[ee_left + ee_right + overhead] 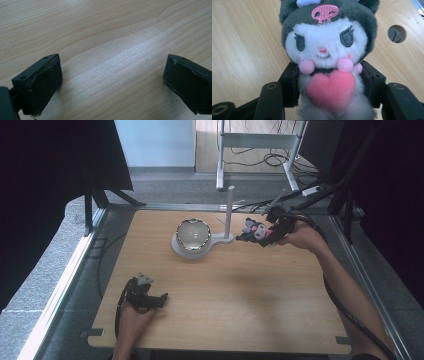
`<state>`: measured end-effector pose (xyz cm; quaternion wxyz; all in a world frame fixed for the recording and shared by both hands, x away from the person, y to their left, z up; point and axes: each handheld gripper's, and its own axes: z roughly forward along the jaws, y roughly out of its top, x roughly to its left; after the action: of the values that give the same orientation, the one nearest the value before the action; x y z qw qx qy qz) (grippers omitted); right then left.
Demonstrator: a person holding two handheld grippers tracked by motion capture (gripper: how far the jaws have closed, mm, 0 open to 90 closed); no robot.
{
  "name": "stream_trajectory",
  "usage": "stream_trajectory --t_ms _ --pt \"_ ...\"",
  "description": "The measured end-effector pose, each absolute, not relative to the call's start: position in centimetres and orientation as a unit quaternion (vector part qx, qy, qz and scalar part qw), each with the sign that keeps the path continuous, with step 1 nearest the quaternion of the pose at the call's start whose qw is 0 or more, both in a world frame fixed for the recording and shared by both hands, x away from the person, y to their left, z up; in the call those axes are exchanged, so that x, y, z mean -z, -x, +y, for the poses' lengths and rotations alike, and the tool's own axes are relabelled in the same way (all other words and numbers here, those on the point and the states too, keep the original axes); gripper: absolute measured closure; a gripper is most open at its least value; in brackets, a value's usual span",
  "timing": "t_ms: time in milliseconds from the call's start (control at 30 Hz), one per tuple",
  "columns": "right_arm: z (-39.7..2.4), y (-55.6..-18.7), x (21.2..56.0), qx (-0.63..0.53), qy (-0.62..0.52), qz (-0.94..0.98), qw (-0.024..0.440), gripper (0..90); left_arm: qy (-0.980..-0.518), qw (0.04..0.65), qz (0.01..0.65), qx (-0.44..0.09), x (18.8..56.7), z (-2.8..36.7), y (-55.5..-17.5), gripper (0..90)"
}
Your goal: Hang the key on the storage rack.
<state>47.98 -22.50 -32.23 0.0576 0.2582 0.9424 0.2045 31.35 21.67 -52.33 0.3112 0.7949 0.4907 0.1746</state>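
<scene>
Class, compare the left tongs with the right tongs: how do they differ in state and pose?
The left tongs stand open with bare wood between the jaws; the right tongs are shut on a plush toy. The left tongs lie low near the table's near edge; the right tongs are farther back, beside a white stand. Both are black and hand-held.

Bowl: round shiny metal bowl (193, 233) sits on a white base (179, 248), mid-counter.
Post: thin white upright post (229, 212) just beside the bowl.
Counter: light wooden counter (250, 290).
</scene>
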Motion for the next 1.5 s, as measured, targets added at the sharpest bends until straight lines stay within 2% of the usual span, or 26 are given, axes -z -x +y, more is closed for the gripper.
stream_trajectory --t_ms 733,1067,1500 --pt "-23.3 -52.3 28.3 -0.21 -0.321 0.918 0.103 42.7 -0.796 0.31 0.49 -0.173 52.3 21.7 -31.4 2.1" --pt "-22.1 -54.0 27.2 -0.219 -0.331 0.909 0.127 42.7 -0.796 0.311 0.49 -0.173 52.3 21.7 -31.4 2.1" --pt "-20.0 -54.4 27.0 -0.232 -0.319 0.911 0.121 42.7 -0.796 0.31 0.49 -0.173 52.3 21.7 -31.4 2.1"
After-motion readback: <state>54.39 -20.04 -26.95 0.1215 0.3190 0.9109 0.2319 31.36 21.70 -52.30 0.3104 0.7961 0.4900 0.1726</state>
